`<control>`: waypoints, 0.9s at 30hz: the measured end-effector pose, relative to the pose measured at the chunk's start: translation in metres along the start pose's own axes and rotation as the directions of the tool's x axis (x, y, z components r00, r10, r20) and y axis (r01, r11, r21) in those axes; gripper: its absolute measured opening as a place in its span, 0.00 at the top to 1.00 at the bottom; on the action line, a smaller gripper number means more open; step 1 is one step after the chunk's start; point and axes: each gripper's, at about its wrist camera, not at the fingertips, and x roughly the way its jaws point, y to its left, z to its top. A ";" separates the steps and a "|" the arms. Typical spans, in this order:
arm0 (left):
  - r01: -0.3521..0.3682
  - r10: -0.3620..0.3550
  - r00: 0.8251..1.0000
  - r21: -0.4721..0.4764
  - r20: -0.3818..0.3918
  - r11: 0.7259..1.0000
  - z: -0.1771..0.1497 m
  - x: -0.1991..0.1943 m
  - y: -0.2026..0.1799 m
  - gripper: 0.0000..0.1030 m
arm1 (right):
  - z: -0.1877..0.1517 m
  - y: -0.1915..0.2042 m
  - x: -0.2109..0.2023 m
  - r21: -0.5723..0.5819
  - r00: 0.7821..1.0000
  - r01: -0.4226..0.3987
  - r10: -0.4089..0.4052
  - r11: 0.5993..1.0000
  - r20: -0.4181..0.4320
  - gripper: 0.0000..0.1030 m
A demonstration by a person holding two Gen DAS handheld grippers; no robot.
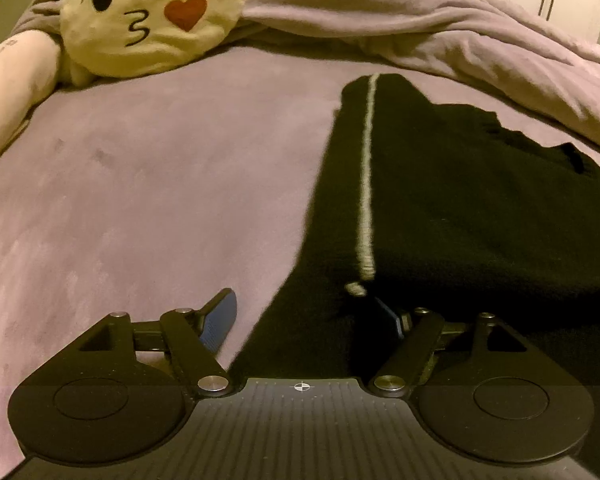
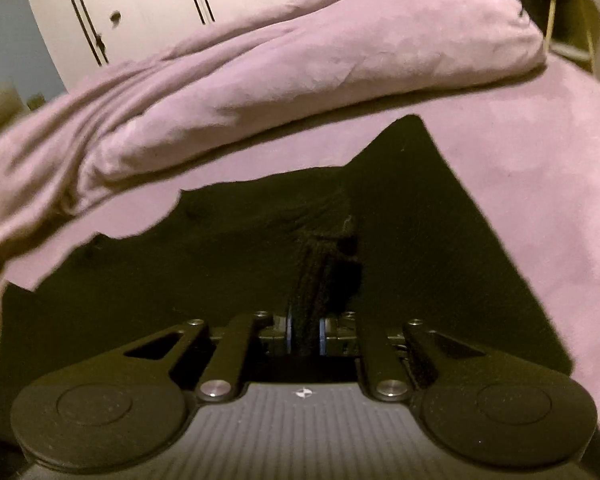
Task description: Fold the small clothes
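Observation:
A black garment point(image 1: 440, 200) with a thin white stripe point(image 1: 366, 184) lies spread on the purple bed sheet point(image 1: 160, 184). My left gripper point(image 1: 306, 316) is open, low over the garment's near edge, with the left blue pad point(image 1: 218, 320) over bare sheet and the right pad partly hidden by black cloth. In the right wrist view the same black garment point(image 2: 420, 240) fills the middle. My right gripper point(image 2: 305, 330) is shut on a bunched fold of the black cloth point(image 2: 324, 276), which rises up from between the pads.
A yellow kissing-face emoji pillow point(image 1: 148, 16) lies at the far left. A rolled purple duvet point(image 2: 300, 72) runs along the back of the bed, just behind the garment. A pale pillow point(image 1: 12, 84) lies at the left edge. White wardrobe doors point(image 2: 160, 4) stand behind.

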 end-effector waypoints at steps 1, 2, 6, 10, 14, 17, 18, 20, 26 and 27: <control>-0.006 0.006 1.000 -0.003 -0.006 1.000 0.000 0.000 0.001 0.24 | -0.001 0.001 0.001 -0.023 1.000 0.023 -0.023 0.999 -0.002 0.90; -0.009 0.009 1.000 -0.009 -0.010 1.000 -0.001 0.000 0.003 0.24 | -0.002 0.004 0.004 -0.052 0.999 0.040 -0.040 0.998 -0.002 0.90; -0.016 0.015 1.000 -0.027 -0.026 1.000 -0.004 -0.005 0.010 0.24 | 0.001 0.011 -0.002 -0.116 0.997 0.072 -0.075 0.991 -0.026 0.87; -0.009 0.008 0.999 -0.030 -0.038 1.000 -0.009 -0.017 0.016 0.24 | 0.004 0.006 -0.020 -0.105 0.997 0.067 -0.070 0.992 -0.027 0.81; 0.020 -0.022 0.998 -0.040 -0.062 0.999 -0.022 -0.033 0.024 0.24 | -0.008 -0.011 -0.051 -0.090 0.999 0.047 -0.049 0.995 -0.020 0.79; 0.035 -0.039 0.995 -0.048 -0.092 0.998 -0.038 -0.045 0.031 0.21 | -0.024 -0.024 -0.070 -0.098 0.998 0.035 -0.039 0.995 -0.039 0.79; 0.040 -0.045 0.994 -0.049 -0.100 0.998 -0.044 -0.048 0.033 0.20 | -0.029 -0.029 -0.076 -0.095 0.998 0.031 -0.036 0.995 -0.049 0.79; 0.046 -0.051 0.993 -0.043 -0.110 0.998 -0.056 -0.054 0.036 0.19 | -0.040 -0.039 -0.088 -0.087 0.997 0.026 -0.031 0.996 -0.065 0.79; 0.065 -0.071 0.988 -0.043 -0.135 0.997 -0.077 -0.070 0.041 0.18 | -0.079 -0.068 -0.125 -0.056 0.990 0.005 -0.013 0.998 -0.143 0.77; 0.061 -0.067 0.988 -0.048 -0.139 0.997 -0.079 -0.072 0.042 0.18 | -0.087 -0.072 -0.131 -0.056 0.987 0.006 -0.015 0.998 -0.161 0.77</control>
